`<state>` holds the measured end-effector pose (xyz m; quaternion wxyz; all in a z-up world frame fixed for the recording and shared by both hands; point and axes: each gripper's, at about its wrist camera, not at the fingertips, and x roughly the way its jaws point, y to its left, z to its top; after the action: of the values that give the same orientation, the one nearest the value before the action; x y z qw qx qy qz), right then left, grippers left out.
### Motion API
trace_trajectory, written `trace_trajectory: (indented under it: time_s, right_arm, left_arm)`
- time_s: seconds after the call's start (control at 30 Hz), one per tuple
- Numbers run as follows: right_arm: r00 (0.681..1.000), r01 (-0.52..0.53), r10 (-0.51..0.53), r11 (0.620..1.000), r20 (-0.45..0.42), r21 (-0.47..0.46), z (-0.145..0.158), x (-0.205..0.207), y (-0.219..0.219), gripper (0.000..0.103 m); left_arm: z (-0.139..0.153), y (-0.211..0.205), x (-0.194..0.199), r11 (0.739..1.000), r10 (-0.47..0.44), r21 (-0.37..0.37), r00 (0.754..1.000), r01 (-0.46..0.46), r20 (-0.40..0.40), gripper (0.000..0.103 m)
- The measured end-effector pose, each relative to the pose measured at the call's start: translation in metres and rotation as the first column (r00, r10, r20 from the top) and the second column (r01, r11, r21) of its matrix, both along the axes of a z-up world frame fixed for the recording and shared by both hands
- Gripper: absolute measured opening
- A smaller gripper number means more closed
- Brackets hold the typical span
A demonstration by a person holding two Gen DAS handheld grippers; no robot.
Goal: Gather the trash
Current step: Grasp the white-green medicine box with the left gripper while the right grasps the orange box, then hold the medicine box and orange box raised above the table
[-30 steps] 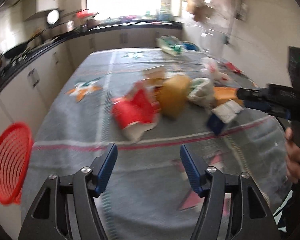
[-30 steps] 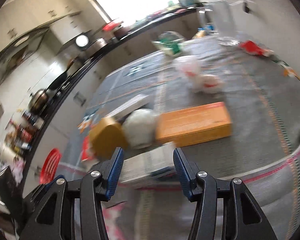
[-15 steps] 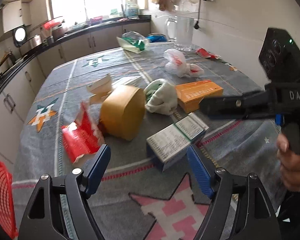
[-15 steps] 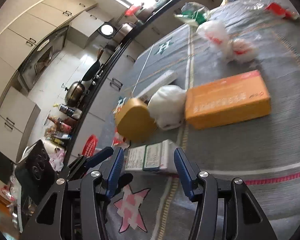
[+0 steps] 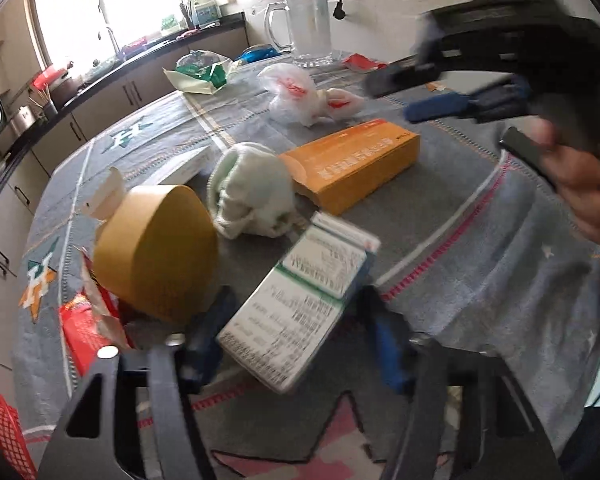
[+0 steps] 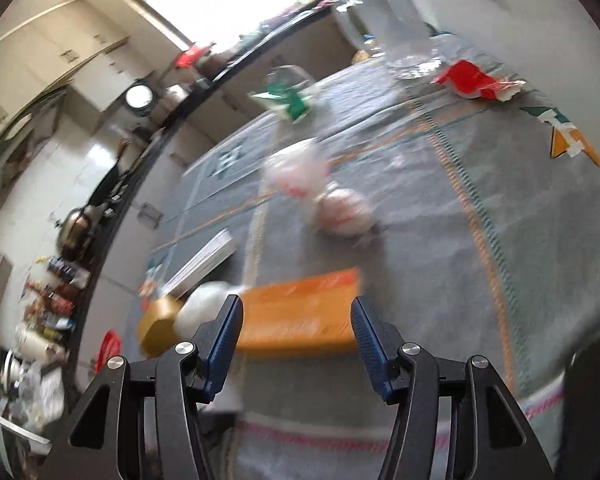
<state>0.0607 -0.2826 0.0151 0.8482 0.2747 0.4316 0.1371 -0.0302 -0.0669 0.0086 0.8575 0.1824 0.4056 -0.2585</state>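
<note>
Trash lies on a grey patterned tablecloth (image 5: 480, 280). My left gripper (image 5: 296, 340) straddles a white and green carton (image 5: 300, 300); its jaws are closing, with a gap still showing at the right finger. Beside the carton are a tan paper tub (image 5: 156, 252), a crumpled white bag (image 5: 252, 192), an orange box (image 5: 352, 164) and a torn red carton (image 5: 88, 328). My right gripper (image 6: 296, 336) hovers low in front of the orange box (image 6: 300, 312), its jaws opening with nothing between the pads. In the left wrist view that gripper (image 5: 440, 92) appears blurred at the upper right, held by a hand (image 5: 588, 184).
Further back lie white plastic bags (image 5: 296, 92), a green and white packet (image 5: 200, 76), a flat white box (image 5: 180, 168), a red wrapper (image 6: 472, 80) and a glass pitcher (image 5: 308, 28). A red basket (image 5: 8, 436) sits below the table's left edge. Kitchen counters run along the left.
My left gripper moved forward over the white and green carton, which now sits between its narrowing fingers. My right gripper swung from that carton to the orange box.
</note>
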Motion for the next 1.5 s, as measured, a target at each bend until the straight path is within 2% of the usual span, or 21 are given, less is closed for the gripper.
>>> trace_trajectory:
  time_s: [0.07, 0.1, 0.2, 0.3, 0.4, 0.53, 0.6, 0.63, 0.7, 0.77, 0.87, 0.9, 0.93, 1.03, 1.1, 1.17, 1.2, 1.3, 1.43, 1.5]
  right_arm:
    - [1.000, 0.006, -0.007, 1.000, -0.017, -0.013, -0.007, 0.018, -0.002, 0.061]
    - [1.000, 0.013, -0.013, 1.000, -0.024, -0.006, -0.011, 0.023, -0.004, 0.061]
    - [1.000, 0.005, -0.005, 1.000, -0.027, -0.006, -0.022, 0.036, 0.000, 0.061]
    - [0.997, -0.051, 0.051, 0.999, -0.050, 0.008, -0.028, 0.036, 0.006, 0.061]
    - [0.988, -0.143, 0.144, 0.989, -0.061, 0.032, -0.024, 0.017, 0.017, 0.062]
    - [0.958, -0.282, 0.281, 0.960, -0.055, -0.002, -0.018, -0.014, 0.037, 0.062]
    - [0.947, -0.321, 0.320, 0.946, -0.036, -0.049, -0.013, -0.024, 0.044, 0.062]
    - [0.949, -0.315, 0.316, 0.940, -0.014, -0.130, -0.007, -0.027, 0.048, 0.063]
    - [0.950, -0.302, 0.313, 0.926, 0.014, -0.226, -0.003, -0.027, 0.053, 0.065]
    - [0.943, -0.319, 0.332, 0.918, 0.016, -0.237, -0.004, -0.025, 0.060, 0.066]
    - [0.928, -0.359, 0.372, 0.899, 0.002, -0.249, -0.010, -0.025, 0.071, 0.067]
    - [0.925, -0.367, 0.379, 0.894, -0.001, -0.257, -0.012, -0.025, 0.072, 0.067]
    - [0.921, -0.376, 0.389, 0.886, -0.005, -0.273, -0.014, -0.027, 0.077, 0.067]
    - [0.911, -0.389, 0.412, 0.860, 0.001, -0.329, -0.017, -0.036, 0.087, 0.067]
    - [0.913, -0.374, 0.409, 0.837, 0.003, -0.399, -0.018, -0.042, 0.096, 0.065]
    - [0.919, -0.353, 0.394, 0.830, 0.006, -0.433, -0.020, -0.047, 0.099, 0.053]
    - [0.920, -0.349, 0.391, 0.831, 0.007, -0.433, -0.020, -0.052, 0.101, 0.052]
    - [0.932, -0.306, 0.359, 0.856, 0.052, -0.417, -0.018, -0.065, 0.103, 0.052]
    - [0.959, -0.174, 0.247, 0.898, 0.136, -0.403, -0.011, -0.085, 0.108, 0.052]
    - [0.960, -0.134, 0.217, 0.910, 0.176, -0.392, -0.007, -0.091, 0.112, 0.052]
  left_arm:
    - [0.001, -0.001, -0.003, 1.000, 0.008, -0.002, 1.000, -0.008, -0.003, 0.037]
    - [0.001, -0.002, -0.004, 1.000, 0.014, -0.006, 1.000, -0.014, -0.007, 0.034]
    - [0.000, -0.001, -0.005, 0.999, 0.043, -0.018, 0.999, -0.043, -0.010, 0.034]
    - [0.001, 0.005, -0.005, 0.995, 0.090, -0.031, 0.996, -0.090, -0.019, 0.034]
    - [0.001, 0.018, -0.004, 0.989, 0.137, -0.049, 0.990, -0.139, -0.038, 0.034]
    - [0.002, 0.030, -0.004, 0.985, 0.163, -0.051, 0.986, -0.165, -0.047, 0.034]
    - [0.002, 0.033, -0.001, 0.983, 0.177, -0.048, 0.983, -0.179, -0.042, 0.034]
    - [0.002, 0.034, 0.000, 0.982, 0.183, -0.049, 0.982, -0.185, -0.045, 0.034]
    - [0.002, 0.034, 0.003, 0.980, 0.190, -0.049, 0.980, -0.193, -0.053, 0.040]
    - [0.002, 0.036, 0.004, 0.979, 0.194, -0.047, 0.980, -0.197, -0.052, 0.046]
    - [0.002, 0.039, 0.007, 0.976, 0.208, -0.061, 0.977, -0.211, -0.055, 0.046]
    - [0.002, 0.041, 0.007, 0.973, 0.216, -0.067, 0.975, -0.219, -0.053, 0.044]
    - [0.002, 0.041, 0.007, 0.972, 0.222, -0.071, 0.974, -0.225, -0.051, 0.035]
    - [0.004, 0.048, 0.005, 0.965, 0.241, -0.097, 0.969, -0.245, -0.053, 0.034]
    - [0.008, 0.053, 0.000, 0.960, 0.253, -0.112, 0.966, -0.257, -0.043, 0.034]
    - [0.012, 0.058, -0.009, 0.956, 0.263, -0.130, 0.964, -0.264, -0.027, 0.034]
    - [0.012, 0.058, -0.012, 0.954, 0.267, -0.132, 0.963, -0.268, -0.021, 0.034]
    - [0.013, 0.063, -0.023, 0.951, 0.276, -0.143, 0.961, -0.274, -0.006, 0.034]
    - [0.016, 0.069, -0.030, 0.937, 0.314, -0.165, 0.949, -0.306, 0.025, 0.034]
    - [0.018, 0.070, -0.033, 0.934, 0.325, -0.170, 0.945, -0.314, 0.040, 0.034]
